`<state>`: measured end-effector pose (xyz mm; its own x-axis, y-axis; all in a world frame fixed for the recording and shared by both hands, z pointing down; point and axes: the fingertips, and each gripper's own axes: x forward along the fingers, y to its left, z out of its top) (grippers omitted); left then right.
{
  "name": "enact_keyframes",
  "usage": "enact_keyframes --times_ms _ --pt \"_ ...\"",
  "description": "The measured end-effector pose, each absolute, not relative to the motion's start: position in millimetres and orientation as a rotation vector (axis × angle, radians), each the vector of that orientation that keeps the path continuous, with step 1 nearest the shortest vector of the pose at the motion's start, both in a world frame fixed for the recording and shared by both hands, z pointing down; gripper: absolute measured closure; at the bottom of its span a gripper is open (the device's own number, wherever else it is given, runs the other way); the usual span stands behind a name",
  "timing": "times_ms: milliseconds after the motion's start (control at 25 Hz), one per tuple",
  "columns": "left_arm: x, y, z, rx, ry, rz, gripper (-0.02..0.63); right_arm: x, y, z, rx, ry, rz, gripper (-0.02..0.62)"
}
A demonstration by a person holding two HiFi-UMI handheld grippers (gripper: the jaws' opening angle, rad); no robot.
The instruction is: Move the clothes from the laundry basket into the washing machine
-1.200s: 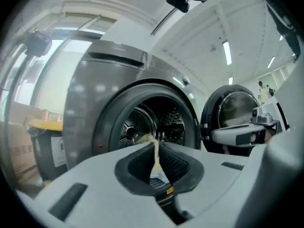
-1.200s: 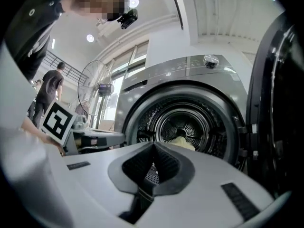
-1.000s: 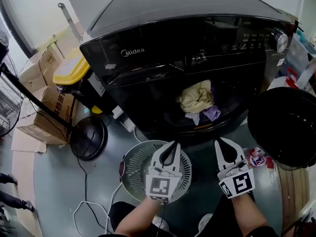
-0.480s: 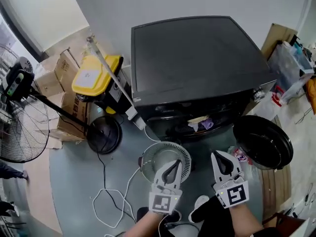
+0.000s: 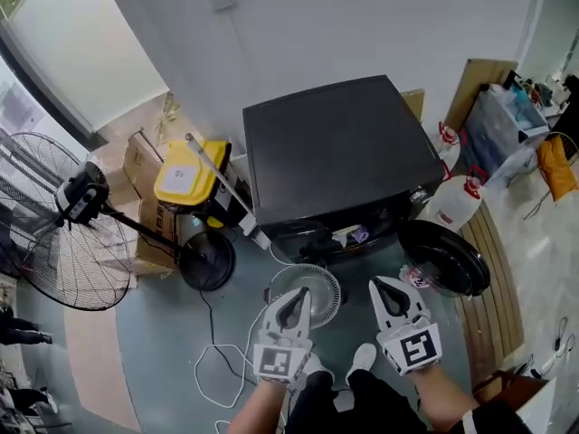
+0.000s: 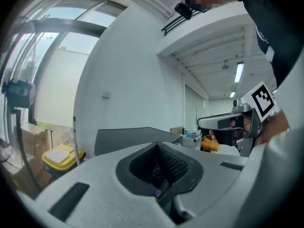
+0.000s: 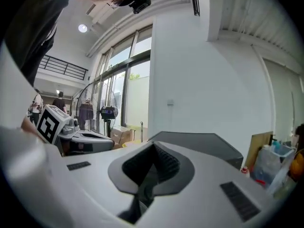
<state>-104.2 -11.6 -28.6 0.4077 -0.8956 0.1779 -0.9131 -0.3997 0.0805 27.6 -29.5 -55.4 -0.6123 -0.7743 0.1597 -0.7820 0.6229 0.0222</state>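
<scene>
In the head view, the black washing machine stands against the wall with its round door swung open to the right. A bit of clothing shows in the drum opening. The round grey laundry basket sits on the floor in front and looks empty, partly hidden by my left gripper. My right gripper hangs beside it. Both are high above the floor, shut and holding nothing. The left gripper and right gripper each look level over the machine's top, jaws together.
A standing fan, cardboard boxes and a yellow-lidded bin stand left of the machine. A white cable lies on the floor. A white jug, a clear storage box and wooden slats are at the right.
Both grippers and the head camera have risen far above the floor. The machine and basket now look smaller and farther below. Both grippers stayed shut and empty.
</scene>
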Motion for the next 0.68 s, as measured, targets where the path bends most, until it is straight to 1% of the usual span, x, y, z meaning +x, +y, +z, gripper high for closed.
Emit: enact_keyframes --times_ms 120,360,680 --pt "-98.8 -3.0 -57.6 2.541 -1.614 0.211 0.598 38.2 -26.0 -84.6 1.323 -2.722 0.117 0.589" --pt "-74.4 20.0 -82.8 2.581 -1.609 0.197 0.598 56.6 -2.7 -115.2 1.300 -2.756 0.057 0.589" --pt "-37.6 40.2 -96.8 2.599 -1.601 0.174 0.598 76.9 20.3 -122.8 1.266 -2.767 0.021 0.589"
